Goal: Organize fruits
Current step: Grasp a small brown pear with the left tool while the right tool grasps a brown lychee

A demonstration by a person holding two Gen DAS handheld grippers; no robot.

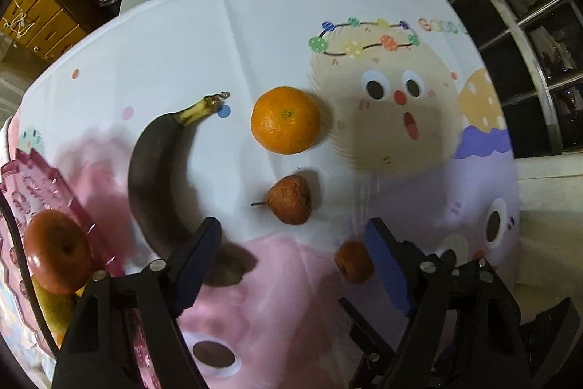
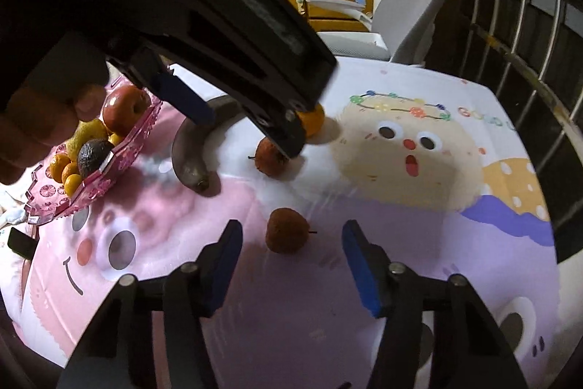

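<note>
Because the task is to gather the loose fruit, most pieces already sit in the pink faceted plastic tray (image 2: 120, 148) at the left edge of the cartoon-printed tablecloth (image 2: 400, 243): a red apple (image 2: 124, 108), a dark avocado (image 2: 93, 157), a yellow fruit and some small oranges. Four pieces remain out on the cloth, toward its middle: a blackened overripe banana (image 1: 156, 185) nearest the tray, a round orange tangerine (image 1: 285, 120) toward the far edge, and two shrivelled brown stemmed fruits, one (image 1: 290, 200) between banana and tangerine and one (image 2: 286, 230) closer to the near edge. The left gripper (image 1: 291, 265), held by a hand (image 2: 43, 130), points down over the banana and the farther brown fruit, its blue-padded jaws apart and gripping nothing; I judge it is choosing between those two. The right gripper (image 2: 291, 265) slants down at the nearer brown fruit, which lies just beyond its fingertips; its jaws stand moderately apart, wider than the fruit and not touching it, likely set to straddle it for a pick.
</note>
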